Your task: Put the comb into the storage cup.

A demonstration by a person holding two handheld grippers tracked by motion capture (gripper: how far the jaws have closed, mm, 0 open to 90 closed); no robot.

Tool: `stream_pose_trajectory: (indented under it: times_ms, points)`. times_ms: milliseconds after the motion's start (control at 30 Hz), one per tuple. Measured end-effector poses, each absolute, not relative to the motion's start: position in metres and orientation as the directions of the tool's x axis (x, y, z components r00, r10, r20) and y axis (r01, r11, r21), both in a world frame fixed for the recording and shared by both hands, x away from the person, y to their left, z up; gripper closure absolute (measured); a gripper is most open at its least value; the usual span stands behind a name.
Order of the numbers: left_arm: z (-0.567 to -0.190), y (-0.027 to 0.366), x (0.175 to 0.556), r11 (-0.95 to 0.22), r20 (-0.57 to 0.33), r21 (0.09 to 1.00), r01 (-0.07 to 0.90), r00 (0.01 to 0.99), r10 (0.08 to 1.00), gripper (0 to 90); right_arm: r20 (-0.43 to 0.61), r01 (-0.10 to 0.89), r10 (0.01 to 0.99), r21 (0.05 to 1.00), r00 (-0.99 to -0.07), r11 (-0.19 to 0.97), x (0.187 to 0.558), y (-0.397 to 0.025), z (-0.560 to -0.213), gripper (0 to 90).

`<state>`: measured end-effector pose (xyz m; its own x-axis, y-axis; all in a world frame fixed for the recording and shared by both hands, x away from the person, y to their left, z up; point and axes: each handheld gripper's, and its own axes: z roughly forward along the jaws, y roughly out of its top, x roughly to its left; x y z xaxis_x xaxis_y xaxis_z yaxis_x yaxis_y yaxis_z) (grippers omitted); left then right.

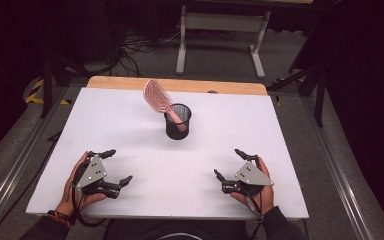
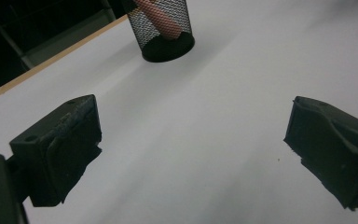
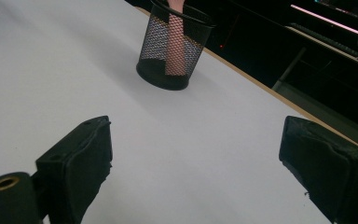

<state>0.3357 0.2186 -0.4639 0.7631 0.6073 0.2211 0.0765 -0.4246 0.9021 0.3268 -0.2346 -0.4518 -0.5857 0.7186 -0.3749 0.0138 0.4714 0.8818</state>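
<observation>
A black mesh cup (image 1: 178, 121) stands upright near the middle of the white table (image 1: 130, 115). A pink hairbrush (image 1: 157, 96) stands handle-down in it, head leaning to the left above the rim. The cup (image 2: 162, 29) sits far ahead of the left gripper's jaws, and the cup (image 3: 173, 45) with the pink handle (image 3: 175, 44) sits ahead of the right gripper's jaws. My left gripper (image 1: 117, 166) rests near the front left edge, open and empty. My right gripper (image 1: 228, 163) rests near the front right edge, also open and empty.
A wooden strip (image 1: 180, 85) edges the table's far side. Beyond it stands a white table frame (image 1: 220, 30) on a grey floor with cables. Dark stands flank the table left and right.
</observation>
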Motion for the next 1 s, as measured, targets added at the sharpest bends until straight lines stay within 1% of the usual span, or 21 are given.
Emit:
stream_pose_trajectory:
  times_ms: [100, 267, 433, 500, 633, 1000]
  points:
    - [-0.4637, 0.2200, 0.3350, -0.423, 0.220, 0.903, 0.078, 0.760, 0.611, 4.3, -0.359, 0.016, 0.724, 0.891, -0.589, 0.455, 0.3274, -0.2371, -0.4512, 10.3]
    - [-0.4632, 0.2202, 0.3352, -0.415, 0.212, 0.906, 0.084, 0.758, 0.617, 4.4, -0.361, 0.013, 0.724, 0.891, -0.587, 0.454, 0.3277, -0.2386, -0.4508, 10.4]
    - [-0.4623, 0.2200, 0.3330, -0.416, 0.223, 0.906, 0.075, 0.752, 0.620, 4.5, -0.354, 0.011, 0.728, 0.896, -0.587, 0.444, 0.3277, -0.2407, -0.4501, 10.6]
    - [-0.4623, 0.2199, 0.3330, -0.410, 0.215, 0.909, 0.079, 0.753, 0.623, 4.5, -0.359, 0.006, 0.727, 0.894, -0.585, 0.447, 0.3271, -0.2401, -0.4497, 10.7]
    - [-0.4635, 0.2175, 0.3342, -0.428, 0.226, 0.900, 0.082, 0.752, 0.619, 4.6, -0.384, -0.002, 0.718, 0.883, -0.581, 0.470, 0.3258, -0.2385, -0.4502, 10.7]
    - [-0.4653, 0.2171, 0.3326, -0.424, 0.219, 0.902, 0.080, 0.763, 0.608, 4.5, -0.390, 0.000, 0.717, 0.878, -0.578, 0.478, 0.3251, -0.2335, -0.4497, 10.8]
